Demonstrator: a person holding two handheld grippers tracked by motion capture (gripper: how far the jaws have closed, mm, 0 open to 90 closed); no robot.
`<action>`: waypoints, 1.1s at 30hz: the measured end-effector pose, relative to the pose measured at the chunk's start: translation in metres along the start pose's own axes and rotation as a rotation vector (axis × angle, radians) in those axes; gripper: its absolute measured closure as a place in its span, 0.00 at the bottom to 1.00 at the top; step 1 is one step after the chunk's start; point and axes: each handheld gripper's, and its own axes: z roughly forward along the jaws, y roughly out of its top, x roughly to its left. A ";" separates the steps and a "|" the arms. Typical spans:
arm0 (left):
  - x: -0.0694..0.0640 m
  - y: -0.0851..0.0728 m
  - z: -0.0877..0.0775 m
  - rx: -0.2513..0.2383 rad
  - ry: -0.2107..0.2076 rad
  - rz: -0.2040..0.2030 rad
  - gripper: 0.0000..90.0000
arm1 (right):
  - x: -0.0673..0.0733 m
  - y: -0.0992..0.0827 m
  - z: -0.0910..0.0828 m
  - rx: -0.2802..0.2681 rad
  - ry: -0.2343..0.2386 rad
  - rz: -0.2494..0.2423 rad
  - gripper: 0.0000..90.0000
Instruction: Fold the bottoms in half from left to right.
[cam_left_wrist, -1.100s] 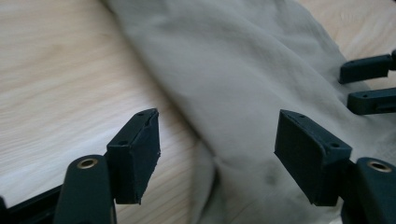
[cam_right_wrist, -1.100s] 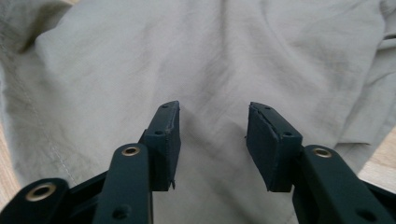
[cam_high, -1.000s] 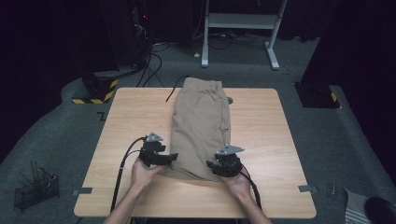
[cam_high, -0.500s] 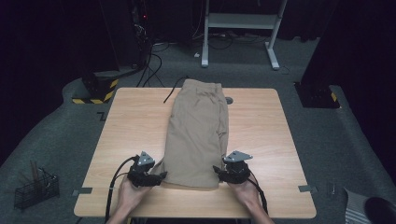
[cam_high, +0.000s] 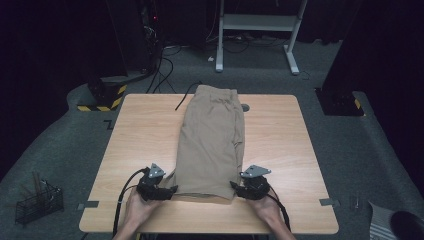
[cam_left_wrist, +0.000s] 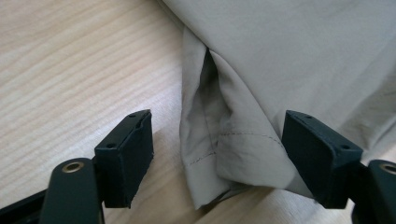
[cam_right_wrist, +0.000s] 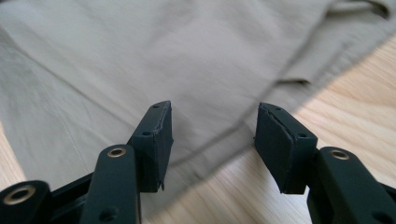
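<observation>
Tan woven shorts (cam_high: 212, 142), folded lengthwise, lie flat on the pale wood-grain table (cam_high: 140, 135). The left gripper (cam_left_wrist: 217, 154) has just been opening, its jaws spread around the stitched hem corner; the right gripper (cam_right_wrist: 212, 140) has also just been opening, jaws spread over the opposite hem edge, pinching nothing.

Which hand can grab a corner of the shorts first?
Probably the left. The left tongs have just been opening, and the stitched hem corner of the folded beige fabric shorts already sits between their jaws. The right tongs, also opening, hover over the hem edge without a corner between them.
</observation>
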 end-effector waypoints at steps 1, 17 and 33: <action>-0.001 0.002 0.000 0.002 -0.003 0.003 0.28 | -0.002 -0.001 -0.002 0.007 0.003 0.008 0.50; -0.016 -0.003 0.002 -0.023 -0.022 0.046 0.27 | 0.024 0.005 0.005 0.004 0.032 -0.045 0.46; 0.005 0.035 -0.005 -0.135 -0.038 -0.058 0.32 | -0.002 0.019 -0.005 -0.055 -0.008 0.051 0.72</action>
